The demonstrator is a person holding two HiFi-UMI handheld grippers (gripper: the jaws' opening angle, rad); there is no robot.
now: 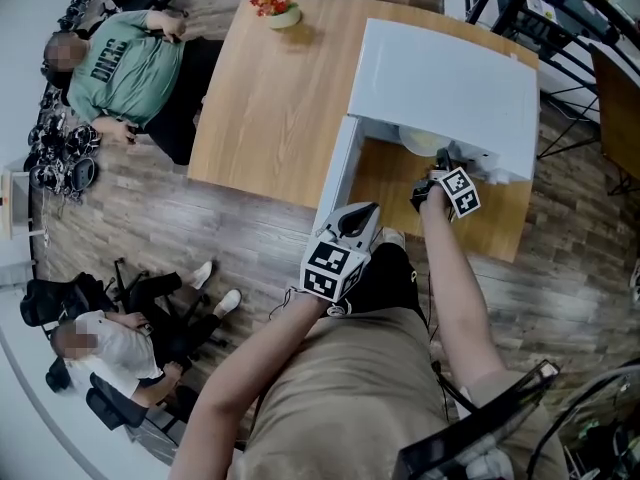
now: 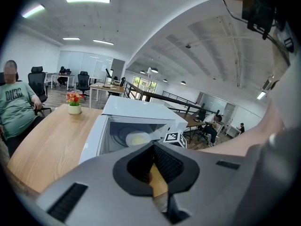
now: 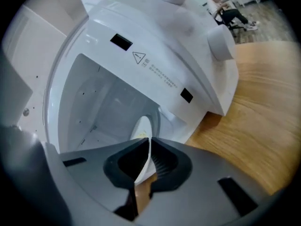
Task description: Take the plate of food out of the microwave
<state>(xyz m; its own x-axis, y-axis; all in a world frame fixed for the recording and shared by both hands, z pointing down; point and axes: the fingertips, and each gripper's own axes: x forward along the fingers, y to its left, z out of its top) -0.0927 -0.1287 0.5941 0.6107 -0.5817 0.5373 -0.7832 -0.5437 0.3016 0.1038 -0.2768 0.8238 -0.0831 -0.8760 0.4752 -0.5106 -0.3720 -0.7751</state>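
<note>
a flower pot point(image 1: 276, 8) sits on the wooden table point(image 1: 265, 108), a green-shirted person point(image 1: 130, 68) beside it, probably seated.

The worktop point(image 1: 270, 98) is matt pale wood; the microwave point(image 1: 450, 78) smooth, glossy white; the plate point(image 3: 141, 128) smooth and white; the right gripper point(image 3: 149, 142) matt grey plastic.

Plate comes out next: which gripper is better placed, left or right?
Right. The right gripper is clamped on the rim of the plate at the mouth of the microwave; the left gripper hangs back, shut and empty.
</note>
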